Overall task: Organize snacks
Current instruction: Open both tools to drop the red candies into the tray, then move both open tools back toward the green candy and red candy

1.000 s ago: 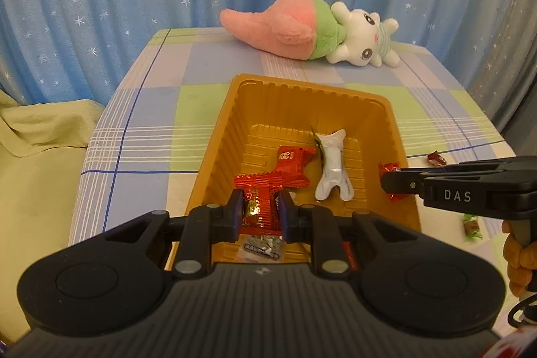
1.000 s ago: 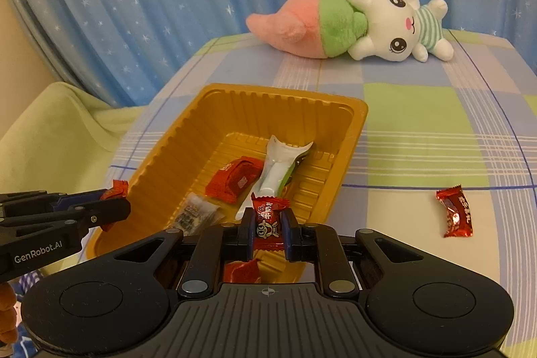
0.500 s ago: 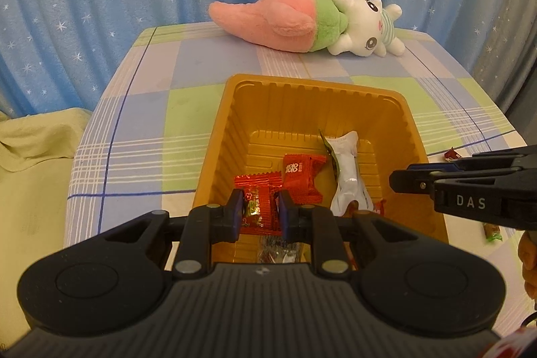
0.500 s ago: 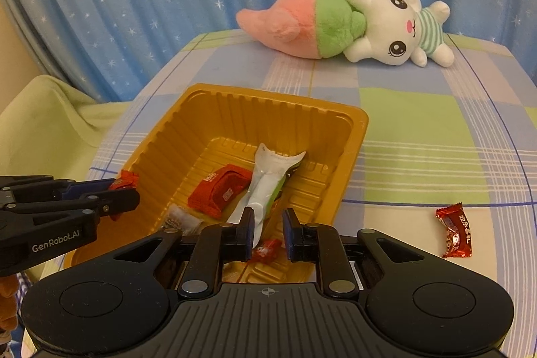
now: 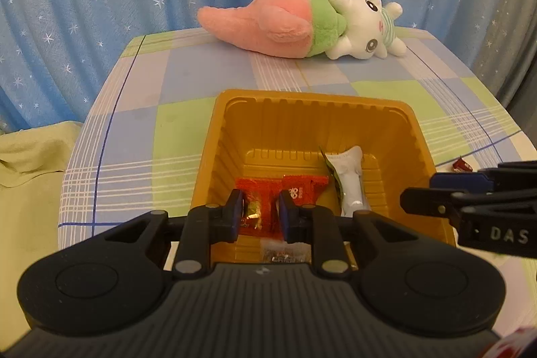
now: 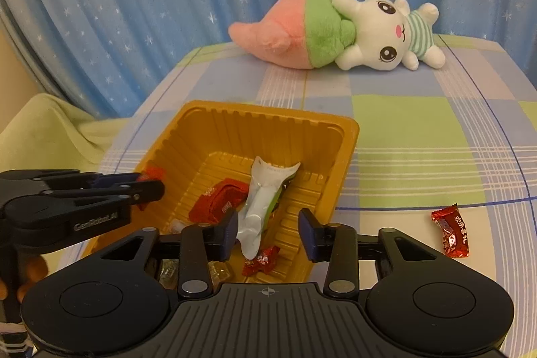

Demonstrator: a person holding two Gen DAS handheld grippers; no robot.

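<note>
Left tongs (image 5: 258, 212) grip a red snack packet (image 5: 256, 207) over the tray (image 5: 214, 136); right tongs (image 6: 268, 232) gape.

An orange ribbed tray (image 6: 339, 153) sits near the table's front left corner holding a white-and-green pouch (image 6: 260, 200), red wrappers (image 6: 218, 203) and a small red candy (image 6: 261, 262), while another red candy (image 6: 451, 232) lies near the front right edge.

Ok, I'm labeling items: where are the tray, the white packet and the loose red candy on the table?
tray (image 6: 339, 156): right wrist view, bare right wall.
white packet (image 6: 260, 197): right wrist view, middle of the wrapper.
red candy (image 6: 451, 232): right wrist view, wrapper's centre.
</note>
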